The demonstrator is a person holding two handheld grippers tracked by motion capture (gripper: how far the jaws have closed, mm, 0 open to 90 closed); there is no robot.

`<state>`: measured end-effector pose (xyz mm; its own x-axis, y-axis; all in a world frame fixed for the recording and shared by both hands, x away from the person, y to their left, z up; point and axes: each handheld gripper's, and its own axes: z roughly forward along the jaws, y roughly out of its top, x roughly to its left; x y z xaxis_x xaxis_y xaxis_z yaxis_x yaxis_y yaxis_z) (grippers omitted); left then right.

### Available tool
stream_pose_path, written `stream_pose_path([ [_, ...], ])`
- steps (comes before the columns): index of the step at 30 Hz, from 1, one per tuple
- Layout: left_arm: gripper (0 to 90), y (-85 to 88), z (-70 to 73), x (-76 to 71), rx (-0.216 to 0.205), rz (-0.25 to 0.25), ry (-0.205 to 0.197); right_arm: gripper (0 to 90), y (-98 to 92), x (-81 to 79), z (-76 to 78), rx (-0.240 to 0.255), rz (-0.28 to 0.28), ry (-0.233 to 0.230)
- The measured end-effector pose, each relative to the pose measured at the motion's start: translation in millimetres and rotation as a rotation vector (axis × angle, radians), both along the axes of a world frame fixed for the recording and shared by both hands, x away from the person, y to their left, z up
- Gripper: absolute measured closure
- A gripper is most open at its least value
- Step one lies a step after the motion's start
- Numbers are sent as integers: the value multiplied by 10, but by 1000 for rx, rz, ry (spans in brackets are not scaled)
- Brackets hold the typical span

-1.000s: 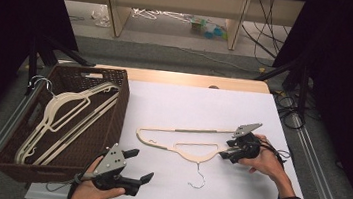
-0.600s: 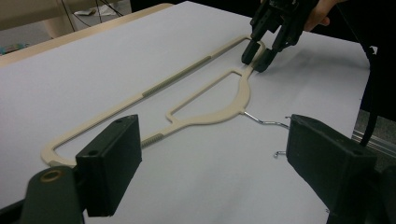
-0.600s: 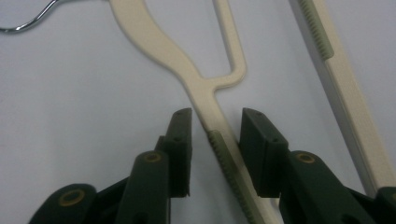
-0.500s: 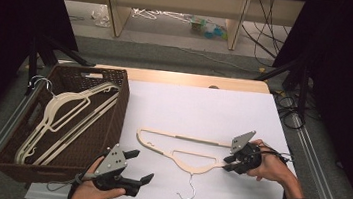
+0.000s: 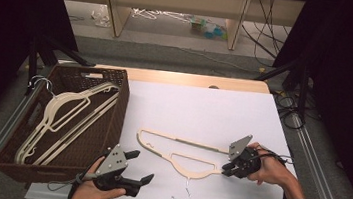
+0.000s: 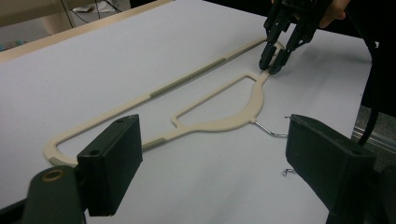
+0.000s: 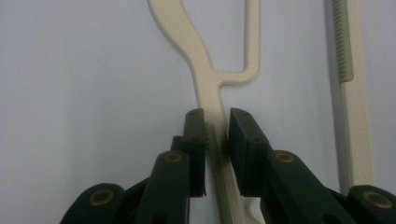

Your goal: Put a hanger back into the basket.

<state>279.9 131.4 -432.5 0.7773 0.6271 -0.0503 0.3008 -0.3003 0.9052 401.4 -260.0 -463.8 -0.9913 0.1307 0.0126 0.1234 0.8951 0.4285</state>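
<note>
One white worktop [image 5: 203, 112] fills our frame's middle, a brown basket [image 5: 112, 117] at left. Right of centre lies the cream hanger [image 5: 183, 153], our right tongs [image 5: 229, 168] just closed on its arm; lower left, our left tongs [image 5: 139, 168] gape wide, holding nothing.

We see a recording lab: black curtains [image 5: 2, 19] enclose a white-topped table [image 5: 203, 112], tripod legs [image 5: 293, 72] and loose cables [image 5: 267, 34] beyond the right gripper [image 5: 228, 169], bare shelving [image 5: 175, 4] behind.
</note>
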Motion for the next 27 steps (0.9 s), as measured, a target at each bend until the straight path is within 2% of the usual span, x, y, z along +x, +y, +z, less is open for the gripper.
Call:
stream_pose_path([
  [2,187,1,2,3,0,0,-1,775,9,-6,4,-10,6,-9],
  [7,189,1,-1,8,16,-5,-6,777,31,-34,7,-15,44,3],
  [10,189,-20,-16,2,8,-9,8,769,39,-37,2,-19,57,-2],
  [18,191,-96,-70,39,63,-45,-1,768,29,-28,-15,-11,71,-2],
  [19,192,-112,-84,41,59,-39,9,773,35,-36,-14,-11,66,2],
  [21,197,-122,-93,54,70,-43,4,783,34,-33,-12,-9,61,4],
  [23,201,-152,-124,87,94,-46,4,787,30,-31,-7,-6,71,2],
  [24,202,-156,-129,103,120,-48,-4,789,33,-28,3,-15,86,-10],
  [27,207,-203,-173,150,138,-57,-1,791,53,-24,23,-26,97,-9],
])
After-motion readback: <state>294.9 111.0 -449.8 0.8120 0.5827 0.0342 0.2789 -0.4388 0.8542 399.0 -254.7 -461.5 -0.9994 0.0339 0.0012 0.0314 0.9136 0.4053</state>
